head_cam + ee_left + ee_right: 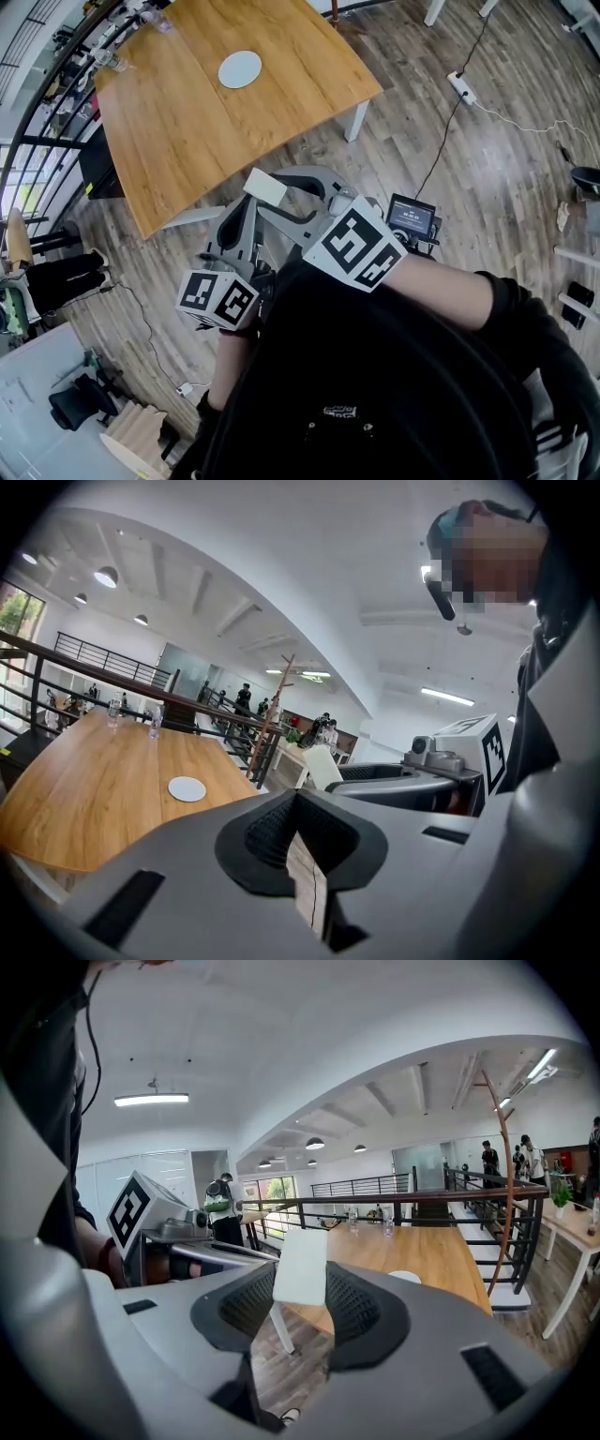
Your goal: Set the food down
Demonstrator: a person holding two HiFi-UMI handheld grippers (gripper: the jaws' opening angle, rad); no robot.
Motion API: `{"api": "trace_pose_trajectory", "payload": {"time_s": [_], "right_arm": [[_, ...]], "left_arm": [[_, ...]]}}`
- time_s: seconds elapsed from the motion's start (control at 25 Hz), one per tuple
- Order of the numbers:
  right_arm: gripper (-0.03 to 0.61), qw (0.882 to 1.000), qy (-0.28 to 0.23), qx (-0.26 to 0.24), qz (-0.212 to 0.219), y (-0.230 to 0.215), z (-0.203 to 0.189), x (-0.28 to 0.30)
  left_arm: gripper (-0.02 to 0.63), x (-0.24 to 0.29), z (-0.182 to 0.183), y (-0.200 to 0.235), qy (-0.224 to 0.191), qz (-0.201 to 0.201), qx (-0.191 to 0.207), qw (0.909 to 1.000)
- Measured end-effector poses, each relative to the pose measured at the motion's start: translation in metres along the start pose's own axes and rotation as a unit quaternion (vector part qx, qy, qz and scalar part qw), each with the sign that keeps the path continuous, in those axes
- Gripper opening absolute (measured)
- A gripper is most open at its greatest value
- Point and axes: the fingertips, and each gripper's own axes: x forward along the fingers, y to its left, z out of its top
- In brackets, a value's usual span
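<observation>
food, a white slab, sits clamped in the right gripper; the left gripper is pressed closed.

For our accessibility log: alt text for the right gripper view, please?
The right tool grips a pale flat rectangular slab in its jaws. Beyond it stands a long wooden table bearing a round white plate.

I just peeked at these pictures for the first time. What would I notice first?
Most likely the pale flat block pinched between the jaws of the right gripper, held up in the air. Next comes the big wooden table ahead of it, filling the top of the head view, with a round white plate lying on it.
</observation>
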Motion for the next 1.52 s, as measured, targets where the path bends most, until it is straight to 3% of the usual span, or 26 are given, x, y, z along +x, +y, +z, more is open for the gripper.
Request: {"api": "trace_pose_trajectory", "payload": {"time_s": [0.64,1.08,1.52], "right_arm": [[0.178,0.999,0.023,-0.030,-0.018,0.015,0.045,0.112],[0.178,0.997,0.046,-0.060,-0.006,0.035,0.053,0.162],[0.178,0.995,0.062,-0.069,0.025,0.038,0.055,0.181]], "left_arm": [[-0.002,-0.024,0.045,0.109,-0.022,-0.026,-0.004,0.9994],[-0.002,-0.047,0.051,0.157,-0.049,-0.014,-0.026,0.9984],[-0.002,-0.052,0.053,0.175,-0.051,0.004,-0.035,0.9981]]}}
